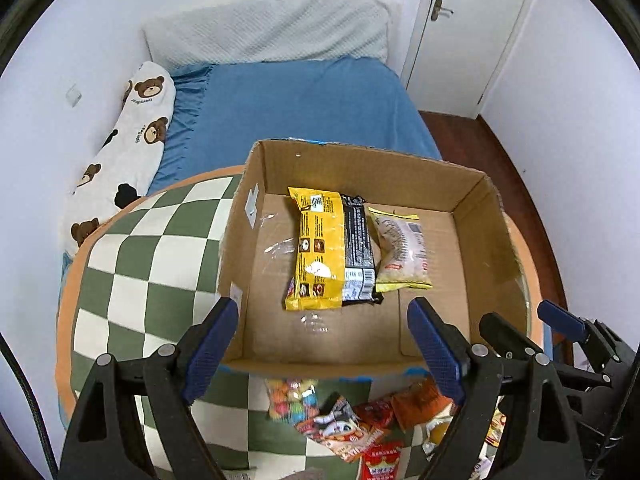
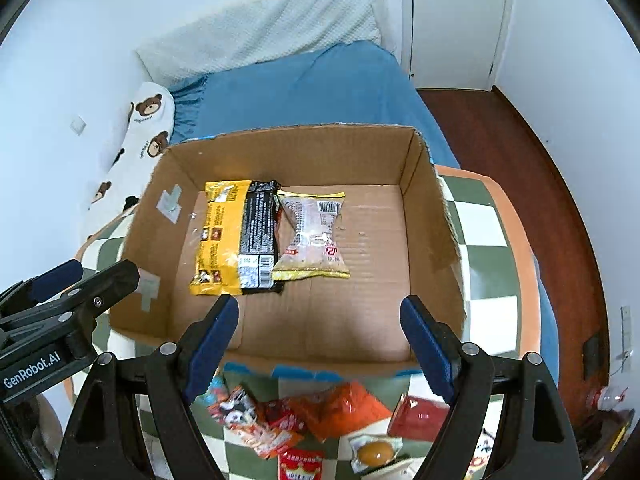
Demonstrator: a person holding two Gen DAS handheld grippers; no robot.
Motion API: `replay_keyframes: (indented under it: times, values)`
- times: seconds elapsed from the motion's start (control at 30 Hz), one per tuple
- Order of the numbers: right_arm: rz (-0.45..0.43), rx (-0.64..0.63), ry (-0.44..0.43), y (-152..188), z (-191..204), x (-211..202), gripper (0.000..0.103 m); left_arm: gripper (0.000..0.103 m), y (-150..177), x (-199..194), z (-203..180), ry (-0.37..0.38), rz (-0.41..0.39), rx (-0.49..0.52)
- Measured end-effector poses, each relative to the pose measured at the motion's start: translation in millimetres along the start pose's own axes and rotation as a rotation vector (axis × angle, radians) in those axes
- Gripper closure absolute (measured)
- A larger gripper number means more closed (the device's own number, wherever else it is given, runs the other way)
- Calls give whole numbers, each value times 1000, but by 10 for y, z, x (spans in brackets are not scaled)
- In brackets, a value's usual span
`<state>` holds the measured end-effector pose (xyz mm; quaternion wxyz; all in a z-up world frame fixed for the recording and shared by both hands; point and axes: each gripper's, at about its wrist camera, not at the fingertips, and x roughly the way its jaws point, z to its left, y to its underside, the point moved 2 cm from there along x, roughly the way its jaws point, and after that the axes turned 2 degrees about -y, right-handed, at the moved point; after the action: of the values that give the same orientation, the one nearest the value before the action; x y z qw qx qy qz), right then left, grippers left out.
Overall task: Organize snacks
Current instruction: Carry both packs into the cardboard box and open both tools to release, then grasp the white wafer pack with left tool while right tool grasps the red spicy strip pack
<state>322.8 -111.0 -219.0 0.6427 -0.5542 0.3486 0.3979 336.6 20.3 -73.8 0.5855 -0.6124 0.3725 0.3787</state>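
Snacks are what I am sorting, and right now neither tool carries one: my left tool [image 1: 320,344] stands released, its blue pads wide apart with nothing between them, and my right tool [image 2: 319,340] is the same, spread and empty. Both point steeply down over the near edge of the cardboard box [image 1: 472,220], which I judge is a sensible place to hover between picks, since the loose pile and the box are both within reach from there. In the left view the right tool shows just beside mine at the lower right, so the two hang close together. Just beyond the pads lies the box, open at the top and sitting on a green and white checkered cushion [image 1: 160,248] on the bed [image 1: 304,108]. Inside it three packets lie flat, side by side and slightly overlapping toward the left and middle of the floor: a yellow packet [image 2: 218,236], a black packet [image 2: 258,236] and a pale packet [image 2: 316,236]. The right part of the box floor is bare, so I would fill there next. Below the box's near wall, the unsorted snacks [image 2: 312,412] lie scattered on the cushion, several red and orange wrappers among them.
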Motion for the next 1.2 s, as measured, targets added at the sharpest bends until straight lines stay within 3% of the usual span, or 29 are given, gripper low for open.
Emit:
replay_keyframes:
  times: [0.17,0.3,0.67,0.83,0.97,1.03,1.07,1.17,1.2]
  values:
    - [-1,27,-27,241,-46,-213,18,16,289,-196,93,0,2,-22]
    - [76,63,-57,631,-124,-146,18,16,674,-149,270,-49,45,-39]
    - [447,141,-99,2092,-54,825,18,16,2229,566,1191,-199,391,-142]
    - [524,151,-66,2412,-39,1131,18,16,2631,897,1255,-166,535,-153]
    - [567,178,-58,2578,-49,1268,18,16,2817,1099,1225,-180,566,-180]
    - [571,182,-48,2634,-60,1300,25,16,2856,1154,1204,-195,552,-172]
    - [572,180,-39,2666,-70,1311,27,20,2864,1163,1195,-204,542,-166]
    - [550,157,-18,2735,-73,1297,41,49,2862,1156,1096,-210,510,-135]
    - [543,150,-12,2749,-89,1275,46,52,2860,1145,1039,-216,508,-121]
